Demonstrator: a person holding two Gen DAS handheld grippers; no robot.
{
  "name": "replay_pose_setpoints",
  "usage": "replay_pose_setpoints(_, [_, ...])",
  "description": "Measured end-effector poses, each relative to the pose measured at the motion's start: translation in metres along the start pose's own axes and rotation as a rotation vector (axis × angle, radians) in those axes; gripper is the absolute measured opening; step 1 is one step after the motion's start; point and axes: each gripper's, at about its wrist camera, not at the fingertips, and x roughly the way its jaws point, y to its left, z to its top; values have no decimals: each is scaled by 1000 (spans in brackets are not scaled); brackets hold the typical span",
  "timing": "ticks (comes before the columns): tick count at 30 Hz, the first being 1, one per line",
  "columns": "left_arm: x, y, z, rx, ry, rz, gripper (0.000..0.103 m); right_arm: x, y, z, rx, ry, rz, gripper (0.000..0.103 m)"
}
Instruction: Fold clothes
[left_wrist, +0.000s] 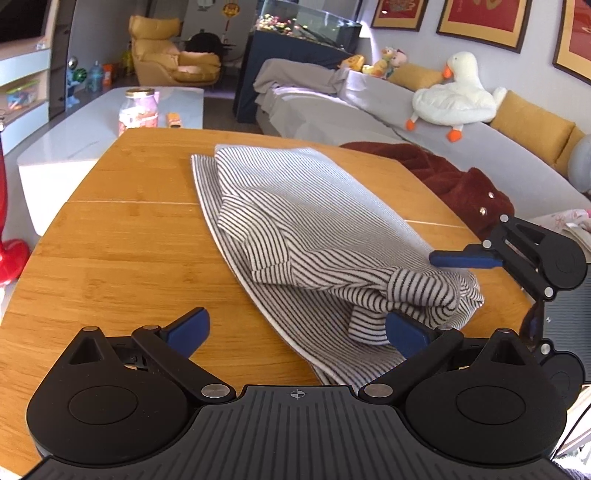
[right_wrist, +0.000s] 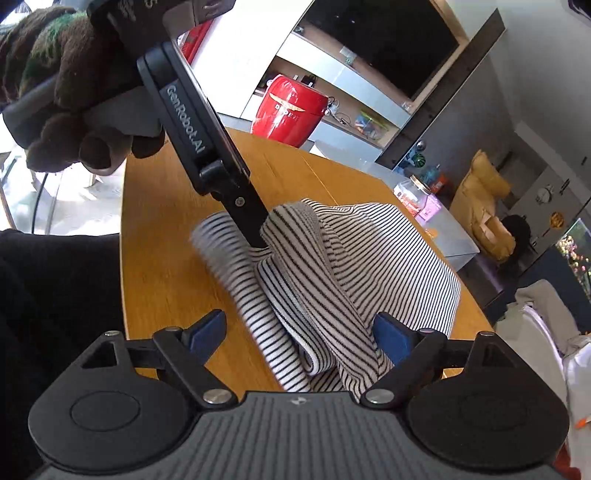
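Observation:
A black-and-white striped garment (left_wrist: 306, 221) lies partly folded on the wooden table (left_wrist: 122, 240). My left gripper (left_wrist: 295, 328) is open; its right finger (left_wrist: 406, 332) sits under a bunched sleeve end, its left finger over bare wood. My right gripper (left_wrist: 465, 258) shows at the right in the left wrist view, its blue finger touching the garment's near right corner. In the right wrist view the garment (right_wrist: 369, 258) lies between the open fingers of the right gripper (right_wrist: 299, 332), and the left gripper's body (right_wrist: 207, 147) reaches into the cloth from above.
A dark red garment (left_wrist: 454, 184) hangs off the table's right edge beside the grey sofa (left_wrist: 480, 147). A jar (left_wrist: 138, 110) stands on the white coffee table beyond the far edge. A red vase (right_wrist: 288, 110) stands past the table's other side.

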Motion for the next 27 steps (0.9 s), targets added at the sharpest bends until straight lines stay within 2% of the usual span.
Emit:
replay_pose_setpoints(1, [-2,1,1,-3,-4,2,103,4,0,3,0,3,-11,86])
replay_pose_setpoints(2, [-3,2,1,-6,-8,3,103,9,-2,5,9,10,-19,80])
replay_pose_setpoints(6, [-12,5,-1,-11,-17,-1,103,24,-24,10,168,41,48,73])
replay_pose_setpoints(10, [-24,2,-9,40,-19,-27,103,30,-47,4,351,59,118,73])
replay_pose_setpoints(14, [-28,-4,-21,107,1,-44,103,32,-67,-2,479,68,173,73])
replay_pose_setpoints(17, [-15,-10,-24,143,26,-11,103,32,-74,-5,536,73,205,73])
replay_pose_setpoints(20, [3,-18,-20,180,34,39,103,29,-76,-5,531,72,212,73])
replay_pose_setpoints(23, [16,-18,-13,156,37,77,103,22,-73,-3,484,67,193,74])
replay_pose_setpoints(27, [17,-13,-3,93,27,34,103,3,-42,0,251,33,83,86])
